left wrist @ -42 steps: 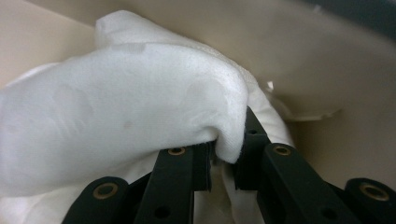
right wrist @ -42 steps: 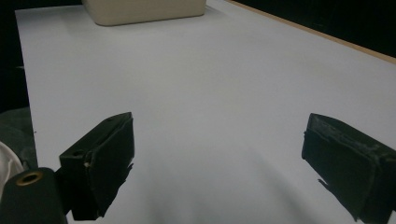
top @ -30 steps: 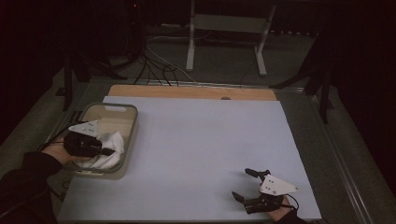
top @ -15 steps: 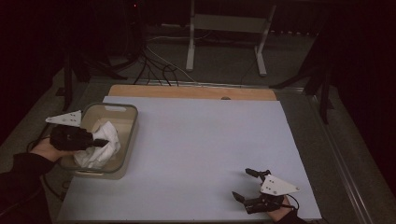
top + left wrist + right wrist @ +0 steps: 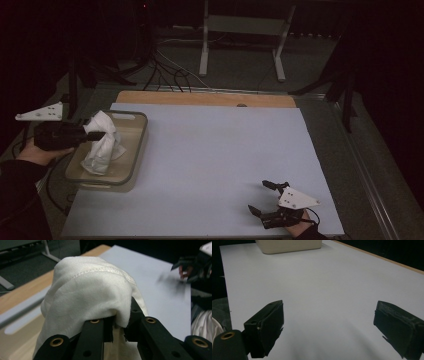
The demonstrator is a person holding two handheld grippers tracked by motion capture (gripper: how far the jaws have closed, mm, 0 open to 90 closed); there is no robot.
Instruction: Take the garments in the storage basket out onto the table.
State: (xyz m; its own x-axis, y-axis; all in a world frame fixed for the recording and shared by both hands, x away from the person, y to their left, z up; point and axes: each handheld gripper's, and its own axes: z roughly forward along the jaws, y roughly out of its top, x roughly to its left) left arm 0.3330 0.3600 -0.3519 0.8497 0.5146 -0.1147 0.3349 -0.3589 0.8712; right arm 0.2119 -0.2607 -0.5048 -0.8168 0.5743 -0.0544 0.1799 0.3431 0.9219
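The white cloth (image 5: 101,142) is the thing to watch. It hangs from the left gripper (image 5: 92,135) over the tan bin (image 5: 134,157) at the left side of the table (image 5: 215,150). The top of the cloth is up in the air. Its bottom end still sits in the bin.

Start with what is near. The right gripper (image 5: 265,197) rests low on the table by the near right corner. Its jaws are spread wide and hold nothing. The hand behind it lies flat and looks like it is waiting.

Farther off is the left gripper. Its jaws are squeezed tight on a fold of the cloth, as the left gripper view shows. The left hand (image 5: 40,152) holds it sideways, pointing across the bin, with the arm coming in from the left edge.

What could go wrong? The jaws pinch only a small fold, so the cloth could slip out and drop back into the bin. The hanging end might also drag on the bin's rim and tip or pull the bin.
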